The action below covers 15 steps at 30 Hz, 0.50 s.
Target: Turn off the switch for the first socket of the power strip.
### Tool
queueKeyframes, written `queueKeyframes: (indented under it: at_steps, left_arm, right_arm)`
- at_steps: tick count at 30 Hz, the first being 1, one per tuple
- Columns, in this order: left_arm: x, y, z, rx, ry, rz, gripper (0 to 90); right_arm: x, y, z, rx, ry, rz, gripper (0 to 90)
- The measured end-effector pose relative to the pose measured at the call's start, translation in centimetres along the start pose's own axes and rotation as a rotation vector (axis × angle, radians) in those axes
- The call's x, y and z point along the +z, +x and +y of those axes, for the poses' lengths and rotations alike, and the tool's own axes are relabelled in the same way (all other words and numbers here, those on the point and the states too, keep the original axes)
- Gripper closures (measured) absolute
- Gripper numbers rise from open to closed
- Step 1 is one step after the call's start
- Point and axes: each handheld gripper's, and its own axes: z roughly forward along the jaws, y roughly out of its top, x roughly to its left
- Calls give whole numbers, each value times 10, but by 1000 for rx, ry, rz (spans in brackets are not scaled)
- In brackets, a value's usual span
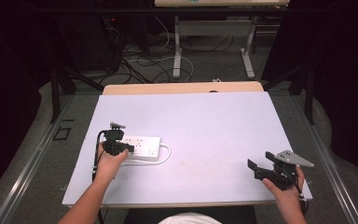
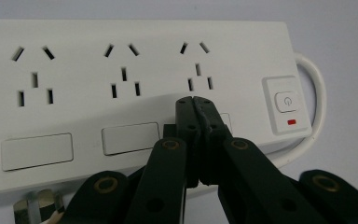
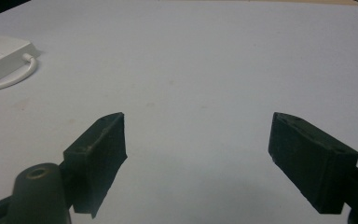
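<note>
Worktop (image 1: 205, 121) | we see our left claw (image 2: 195, 100) pinched together, empty, over white power strip (image 2: 135, 70) at near left | our right claw (image 3: 196, 154) gapes wide, near right.

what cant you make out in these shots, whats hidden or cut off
- Power strip, left gripper view: its left end runs off the frame edge; the left gripper, jaws closed, hides part of the third label panel.
- Plug prongs, left gripper view: cut off by the bottom edge, plug body unseen.
- Strip in the right gripper view: cropped at the left, sockets hidden.
- Right gripper: jaws apart, nothing between them.
</note>
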Motion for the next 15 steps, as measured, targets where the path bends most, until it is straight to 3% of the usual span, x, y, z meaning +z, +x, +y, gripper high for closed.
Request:
queueKeyframes:
  at_steps: [15]
  left_arm:
    - [1,1,-1,-7,0,-1,900]
  right_arm:
    - [0,-1,0,-1,0,-1,186]
